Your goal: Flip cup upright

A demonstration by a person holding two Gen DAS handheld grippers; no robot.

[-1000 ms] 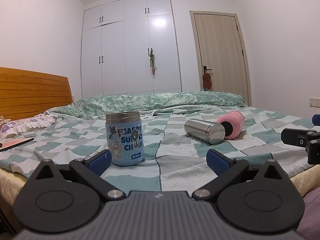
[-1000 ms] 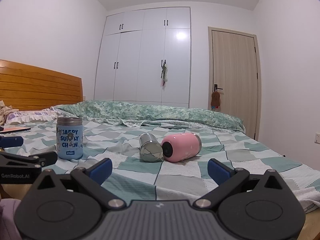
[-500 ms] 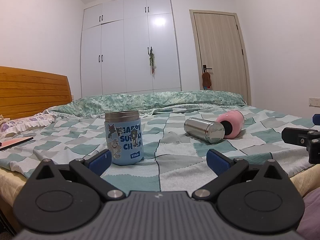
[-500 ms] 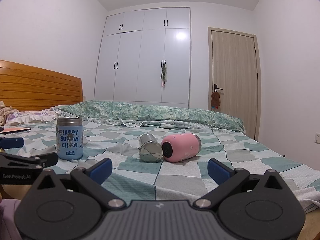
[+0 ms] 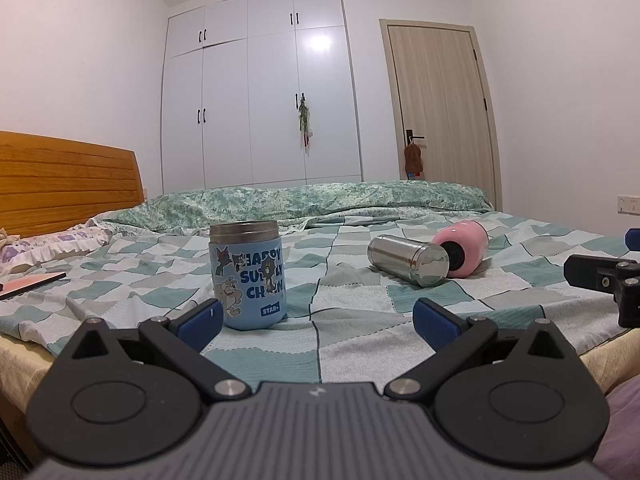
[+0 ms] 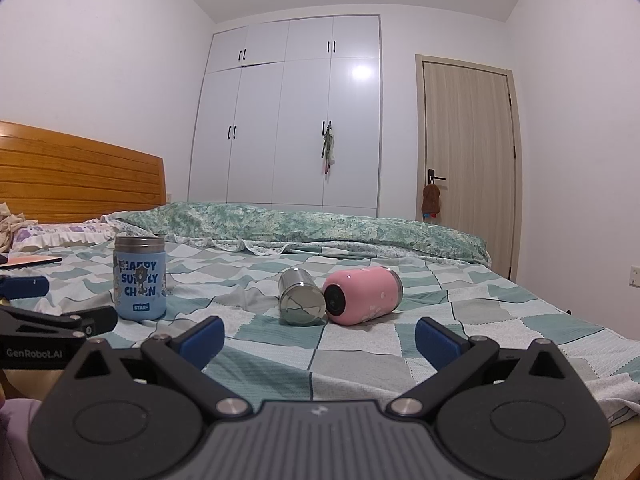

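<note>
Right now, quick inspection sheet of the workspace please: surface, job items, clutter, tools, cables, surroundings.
Surface: bed with a checked green and grey sheet, wrinkled.
Job's things: pink cup and steel cup lie on their sides, close together; blue cup stands upright, apart from them.
Clutter: flat pink book near the pillow; rolled quilt at the far side.
Tools: left tool and right tool both open, empty, short of the cups.
Cables: nothing seen.
Surroundings: white wardrobe, closed door, wooden headboard.
</note>
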